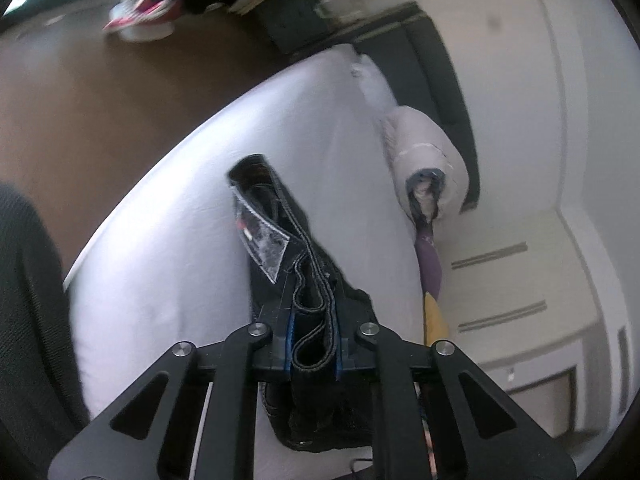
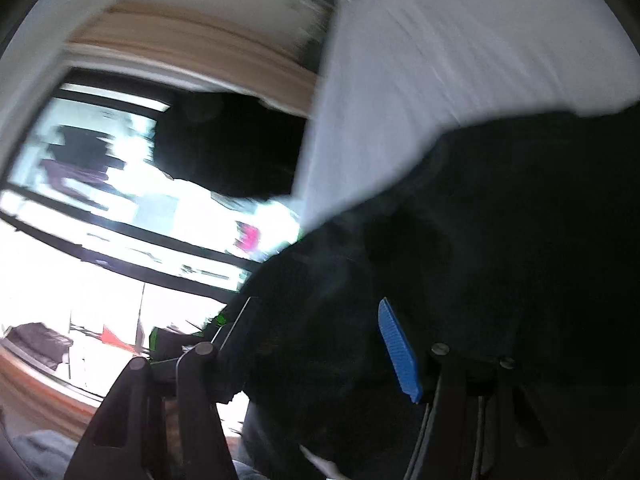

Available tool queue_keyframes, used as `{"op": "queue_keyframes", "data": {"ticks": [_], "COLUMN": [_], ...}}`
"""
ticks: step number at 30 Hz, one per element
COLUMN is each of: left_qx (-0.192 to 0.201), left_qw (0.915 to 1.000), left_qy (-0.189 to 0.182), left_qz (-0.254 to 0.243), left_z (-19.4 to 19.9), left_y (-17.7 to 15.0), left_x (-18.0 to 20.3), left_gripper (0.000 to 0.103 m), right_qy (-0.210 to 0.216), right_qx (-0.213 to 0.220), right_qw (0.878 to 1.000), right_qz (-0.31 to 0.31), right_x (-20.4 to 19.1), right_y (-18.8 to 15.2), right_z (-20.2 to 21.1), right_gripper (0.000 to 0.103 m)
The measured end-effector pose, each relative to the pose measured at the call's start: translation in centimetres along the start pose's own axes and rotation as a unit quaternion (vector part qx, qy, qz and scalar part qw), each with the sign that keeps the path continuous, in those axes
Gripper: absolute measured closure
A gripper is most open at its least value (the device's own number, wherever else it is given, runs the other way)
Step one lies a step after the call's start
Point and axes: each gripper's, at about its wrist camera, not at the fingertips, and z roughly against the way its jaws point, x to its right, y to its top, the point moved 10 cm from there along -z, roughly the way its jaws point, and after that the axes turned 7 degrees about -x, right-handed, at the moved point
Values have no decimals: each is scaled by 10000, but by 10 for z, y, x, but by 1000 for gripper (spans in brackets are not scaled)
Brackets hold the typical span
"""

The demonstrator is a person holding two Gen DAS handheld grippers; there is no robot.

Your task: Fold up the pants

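The pants are black. In the left wrist view my left gripper is shut on a folded band of the black pants, which hang over the white bed; a clear plastic tag sticks out of the fabric. In the right wrist view, which is blurred, the black pants fill the lower right and drape between the fingers of my right gripper. The blue pad of one finger shows bare, well apart from the other finger, so the jaws stand open.
A rolled white bedding bundle lies at the bed's far edge, with a purple and yellow cloth hanging below it. Brown floor lies left of the bed. A bright window is at left in the right wrist view.
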Motion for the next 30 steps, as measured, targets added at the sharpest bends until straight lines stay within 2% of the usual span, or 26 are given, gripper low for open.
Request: {"op": "queue_keyframes", "data": {"ticks": [1, 2, 6, 10, 11, 12, 14, 18, 20, 25, 27, 28, 30], "left_qx": [-4, -14, -74, -260, -341, -405, -504, -862, -1023, -1271, -1269, -1261, -1293], "left_qw": [9999, 9997, 9972, 9894, 9861, 9815, 9698, 9469, 9337, 9092, 9001, 8928, 8822], "left_qy": [-4, -7, 32, 50, 48, 53, 105, 254, 374, 585, 649, 708, 795], "left_qz": [-106, -229, -749, -1427, -1624, -1872, -2385, -3087, -3411, -3922, -4118, -4265, -4458], "left_z": [-1, -4, -14, -38, -47, -56, -72, -113, -129, -155, -164, -169, -169], "left_y": [0, 0, -5, -23, -31, -41, -62, -110, -135, -173, -180, -187, -201], "left_x": [10, 20, 62, 116, 131, 148, 174, 201, 204, 210, 214, 217, 215], "left_gripper": [91, 91, 92, 91, 91, 91, 91, 92, 92, 92, 92, 92, 92], "right_qy": [-150, -322, -263, -228, -156, 14, 509, 765, 578, 31, -287, -561, -724], "right_qx": [-182, -354, -154, -87, -44, 36, 333, 525, 488, 107, -94, -214, -359], "right_qw": [9996, 9985, 9994, 9997, 9997, 9995, 9972, 9957, 9969, 9985, 9974, 9959, 9942], "right_qz": [-143, -257, -166, -44, -196, -323, -424, -60, 201, 530, 647, 675, 705], "right_x": [11, 24, 28, 24, 23, 21, 10, -23, -37, -53, -51, -45, -41], "right_y": [-2, -6, -6, -11, -11, -11, -6, 1, -1, -10, -16, -21, -26], "right_z": [-11, -22, -24, -19, -12, -3, 28, 80, 93, 100, 96, 92, 90], "right_gripper": [41, 47, 48, 48, 43, 35, 31, 20, 18, 15, 15, 15, 15]}}
